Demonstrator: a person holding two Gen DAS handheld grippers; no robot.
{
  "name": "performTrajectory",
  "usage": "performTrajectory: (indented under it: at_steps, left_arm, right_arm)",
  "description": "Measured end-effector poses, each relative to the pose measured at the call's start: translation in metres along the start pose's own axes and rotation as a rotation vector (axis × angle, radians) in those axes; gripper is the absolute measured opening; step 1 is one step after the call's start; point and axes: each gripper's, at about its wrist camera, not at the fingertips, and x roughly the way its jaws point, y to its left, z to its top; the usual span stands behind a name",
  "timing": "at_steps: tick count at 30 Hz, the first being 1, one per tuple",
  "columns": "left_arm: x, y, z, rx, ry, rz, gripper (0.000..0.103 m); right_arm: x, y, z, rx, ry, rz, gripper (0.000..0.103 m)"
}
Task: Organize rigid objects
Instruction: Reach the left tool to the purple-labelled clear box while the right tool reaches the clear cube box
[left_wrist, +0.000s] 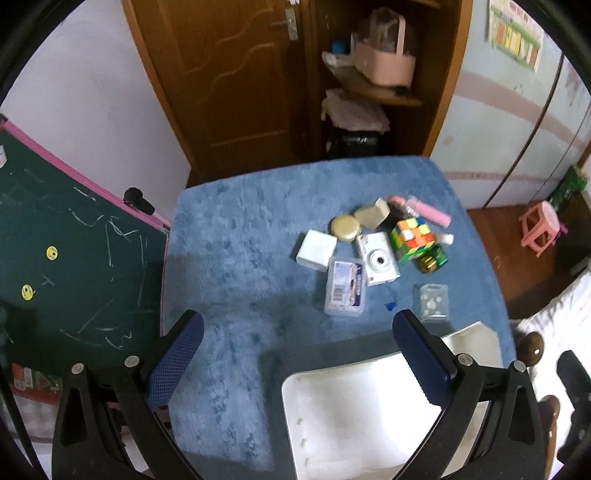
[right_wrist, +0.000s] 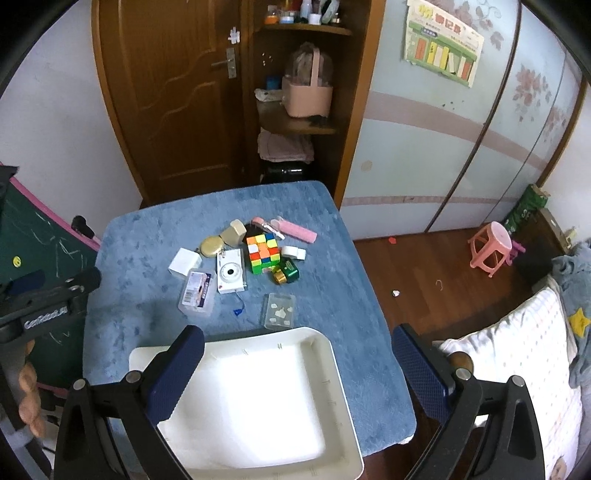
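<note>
A cluster of small objects lies on the blue furry table cover (right_wrist: 147, 243): a Rubik's cube (right_wrist: 263, 252), white camera (right_wrist: 230, 274), white box (right_wrist: 183, 261), round gold compact (right_wrist: 211, 245), clear card case (right_wrist: 197, 291), clear packet (right_wrist: 279, 311), green jar (right_wrist: 287, 272), pink stick (right_wrist: 295, 229). A white tray (right_wrist: 338, 373) sits at the near edge, holding nothing. My right gripper (right_wrist: 297, 350) is open above the tray. My left gripper (left_wrist: 297, 334) is open above the cover, left of the tray (left_wrist: 295, 398); the cube (left_wrist: 413, 238) and camera (left_wrist: 377, 261) lie ahead of it.
A green chalkboard (left_wrist: 74, 258) stands left of the table. A wooden door and shelf unit (right_wrist: 295, 122) are behind it. A pink stool (right_wrist: 490, 253) is on the wood floor to the right, and a bed with a pillow (right_wrist: 517, 350) is at near right.
</note>
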Motion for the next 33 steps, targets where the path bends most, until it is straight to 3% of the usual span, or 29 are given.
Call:
performTrajectory:
  at_steps: [4, 9, 14, 22, 29, 33]
  left_arm:
    - [0.03, -0.004, 0.005, -0.006, 0.067, 0.004, 0.102]
    - [0.077, -0.006, 0.013, -0.025, 0.165, 0.032, 0.102]
    - [0.125, -0.014, 0.017, -0.066, 0.287, -0.013, 0.102]
    - [0.184, -0.053, 0.023, -0.031, 0.402, -0.048, 0.102]
    - [0.224, -0.068, 0.027, -0.005, 0.474, -0.009, 0.102]
    - [0.237, -0.067, 0.024, -0.024, 0.506, -0.02, 0.102]
  right_arm:
    - [0.018, 0.002, 0.004, -0.032, 0.026, 0.006, 0.101]
    - [0.055, -0.001, 0.016, -0.05, 0.086, 0.073, 0.101]
    - [0.113, -0.013, 0.034, -0.001, 0.209, 0.183, 0.101]
    - [0.21, -0.03, 0.042, 0.067, 0.41, 0.241, 0.095]
    - [0.261, -0.014, 0.032, 0.041, 0.5, 0.213, 0.095]
    - [0.29, -0.002, 0.025, 0.037, 0.56, 0.193, 0.088]
